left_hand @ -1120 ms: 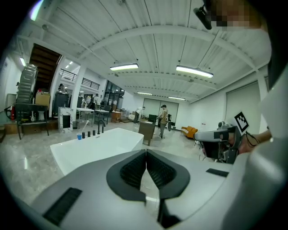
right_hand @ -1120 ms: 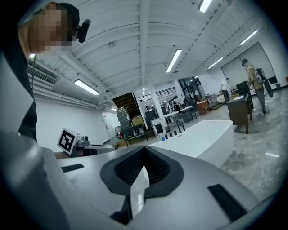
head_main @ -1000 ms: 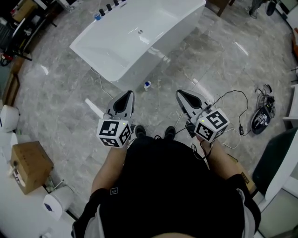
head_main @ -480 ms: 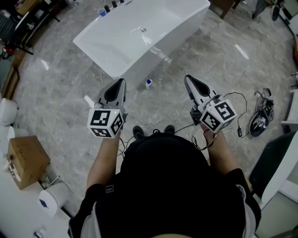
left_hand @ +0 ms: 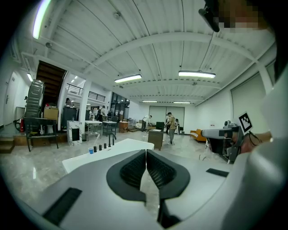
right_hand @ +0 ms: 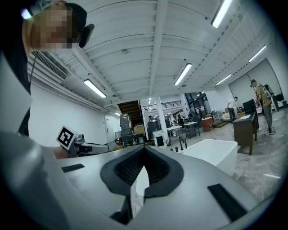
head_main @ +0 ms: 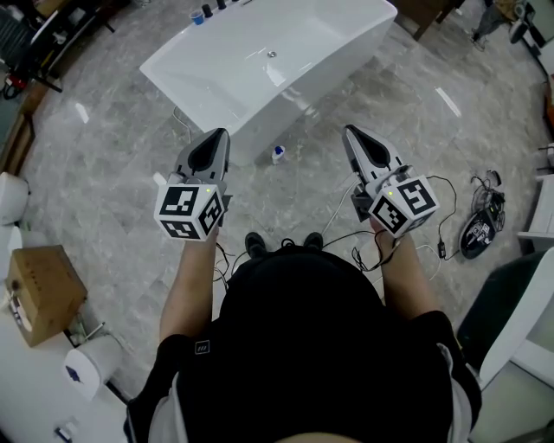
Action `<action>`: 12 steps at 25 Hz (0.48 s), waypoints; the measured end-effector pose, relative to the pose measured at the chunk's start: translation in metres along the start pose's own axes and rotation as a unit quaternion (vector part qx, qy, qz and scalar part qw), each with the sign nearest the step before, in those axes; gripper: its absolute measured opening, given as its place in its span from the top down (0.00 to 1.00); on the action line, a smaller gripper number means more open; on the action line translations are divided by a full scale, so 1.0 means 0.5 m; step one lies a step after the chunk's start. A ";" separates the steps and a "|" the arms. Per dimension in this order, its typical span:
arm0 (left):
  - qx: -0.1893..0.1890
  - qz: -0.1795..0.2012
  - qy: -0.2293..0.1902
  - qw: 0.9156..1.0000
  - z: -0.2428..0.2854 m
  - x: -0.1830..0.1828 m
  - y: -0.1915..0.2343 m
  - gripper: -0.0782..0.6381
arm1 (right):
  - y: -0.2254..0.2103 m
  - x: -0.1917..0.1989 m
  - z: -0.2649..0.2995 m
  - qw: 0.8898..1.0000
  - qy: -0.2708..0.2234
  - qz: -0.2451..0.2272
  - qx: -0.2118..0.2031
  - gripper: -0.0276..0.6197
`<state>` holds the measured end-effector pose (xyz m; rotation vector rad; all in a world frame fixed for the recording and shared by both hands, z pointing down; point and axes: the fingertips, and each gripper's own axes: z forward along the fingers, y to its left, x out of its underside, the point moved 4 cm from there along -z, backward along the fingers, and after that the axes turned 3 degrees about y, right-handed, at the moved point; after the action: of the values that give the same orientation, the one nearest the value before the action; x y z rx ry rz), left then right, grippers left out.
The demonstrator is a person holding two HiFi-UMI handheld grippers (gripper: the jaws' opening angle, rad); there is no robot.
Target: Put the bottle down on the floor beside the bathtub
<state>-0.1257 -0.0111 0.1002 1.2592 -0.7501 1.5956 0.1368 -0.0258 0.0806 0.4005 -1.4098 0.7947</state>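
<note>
A small white bottle with a blue cap (head_main: 277,154) stands on the grey marble floor, right beside the white bathtub (head_main: 260,69). Both grippers hang in the air in front of the person, well above the bottle and apart from it. My left gripper (head_main: 216,137) is shut with nothing in it; its ribbed pads meet in the left gripper view (left_hand: 146,152). My right gripper (head_main: 352,132) is likewise shut and empty (right_hand: 144,149). The bottle lies between the two in the head view. Both gripper views look level across the room, over the bathtub (left_hand: 112,150) (right_hand: 211,155).
Several small dark bottles and a blue cup (head_main: 208,12) line the tub's far rim. A cardboard box (head_main: 39,290) and a paper roll (head_main: 86,374) sit at the left. Cables and a black device (head_main: 474,232) lie on the floor at the right. People stand far off (left_hand: 170,128).
Both grippers have risen and moved away from the body, the left one drifting left. The bottle stays where it stood by the tub. Both jaws stay shut.
</note>
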 end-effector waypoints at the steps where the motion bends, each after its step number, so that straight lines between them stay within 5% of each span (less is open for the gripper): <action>1: 0.001 0.000 0.001 1.000 -0.002 0.001 0.000 0.87 | 0.002 0.001 0.001 1.000 0.001 0.000 0.000 0.91; 12: 0.008 -0.005 0.007 1.000 -0.020 0.019 -0.007 0.87 | 0.015 0.013 -0.009 1.000 0.000 0.003 0.001 0.91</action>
<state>-0.1263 0.0017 0.1062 1.2590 -0.7226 1.6035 0.1346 -0.0156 0.0847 0.3974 -1.4104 0.8004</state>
